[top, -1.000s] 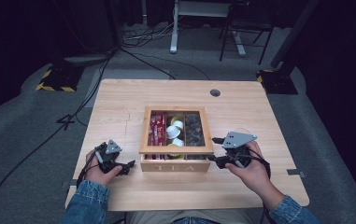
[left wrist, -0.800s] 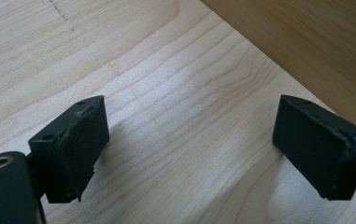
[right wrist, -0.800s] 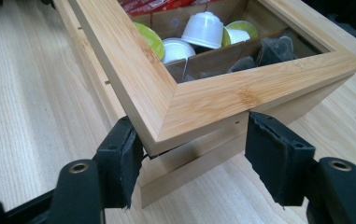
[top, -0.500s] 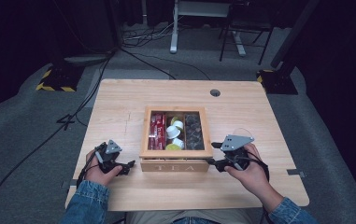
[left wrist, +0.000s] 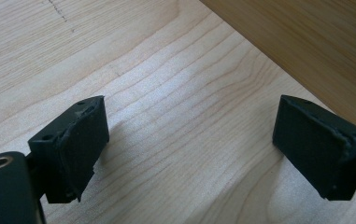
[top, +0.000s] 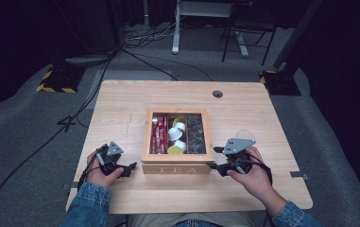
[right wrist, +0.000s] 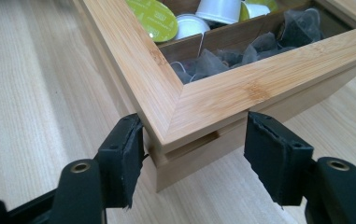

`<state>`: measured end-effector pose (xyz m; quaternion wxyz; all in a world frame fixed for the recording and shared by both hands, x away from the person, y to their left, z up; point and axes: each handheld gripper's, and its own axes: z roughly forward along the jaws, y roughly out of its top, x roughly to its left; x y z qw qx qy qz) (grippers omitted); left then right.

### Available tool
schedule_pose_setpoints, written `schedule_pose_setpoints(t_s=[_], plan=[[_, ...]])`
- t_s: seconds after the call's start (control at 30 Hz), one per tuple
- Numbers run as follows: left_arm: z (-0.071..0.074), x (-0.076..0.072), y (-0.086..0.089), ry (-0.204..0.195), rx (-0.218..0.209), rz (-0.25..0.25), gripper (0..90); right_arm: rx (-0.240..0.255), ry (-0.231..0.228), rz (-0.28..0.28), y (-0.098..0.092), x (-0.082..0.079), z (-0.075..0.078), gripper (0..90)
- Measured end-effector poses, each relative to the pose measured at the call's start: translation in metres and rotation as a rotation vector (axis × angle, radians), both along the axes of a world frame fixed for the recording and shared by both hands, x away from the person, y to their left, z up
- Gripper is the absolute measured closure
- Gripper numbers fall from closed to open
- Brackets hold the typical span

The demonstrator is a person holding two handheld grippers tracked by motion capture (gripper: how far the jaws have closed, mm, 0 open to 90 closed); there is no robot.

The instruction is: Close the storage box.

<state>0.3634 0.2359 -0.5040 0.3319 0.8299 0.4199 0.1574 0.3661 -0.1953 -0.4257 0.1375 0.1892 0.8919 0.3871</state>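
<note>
A wooden tea box [top: 177,163] with a glass-windowed lid is seen at the middle of the desk [top: 121,104], its front marked TEA; red sachets, white and green capsules and dark tea bags are held in its compartments. The right claw [right wrist: 192,149] is set around the box's near right corner, one pad touching the side, the other just clear, so nothing is pinched; the left claw [left wrist: 189,140] is spread wide over bare desk just beside the box.

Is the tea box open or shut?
Shut. The tea box has its glass-topped lid lying flat on the base, the pods showing through it; the right tool view shows a thin seam at the corner.
</note>
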Motion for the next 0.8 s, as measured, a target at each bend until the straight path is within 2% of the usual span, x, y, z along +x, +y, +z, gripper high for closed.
schedule_pose_setpoints(t_s=[0.27, 0.43, 0.5, 0.53, 0.6, 0.8], plan=[[0.000, 0.000, 0.000, 0.000, 0.000, 0.000, 11.1, -0.001, 0.018, -0.001, 0.000, 0.001, -0.002, 38.5], [0.000, 0.000, 0.000, -0.002, -0.002, 0.001, 11.1, -0.010, 0.059, 0.004, 0.000, 0.003, -0.002, 36.9], [0.000, 0.000, 0.000, -0.002, -0.001, 0.001, 11.1, 0.047, 0.068, 0.006, -0.002, 0.004, 0.000, 40.3], [0.000, 0.000, 0.000, -0.002, -0.002, 0.001, 11.1, 0.056, 0.071, 0.006, -0.002, 0.004, 0.002, 37.5], [0.000, 0.000, 0.000, -0.002, -0.002, 0.001, 11.1, 0.056, 0.047, 0.000, -0.003, 0.004, 0.006, 36.7], [0.000, 0.000, 0.000, -0.001, -0.002, 0.001, 11.1, 0.106, 0.056, -0.006, -0.005, 0.006, 0.010, 33.0]])
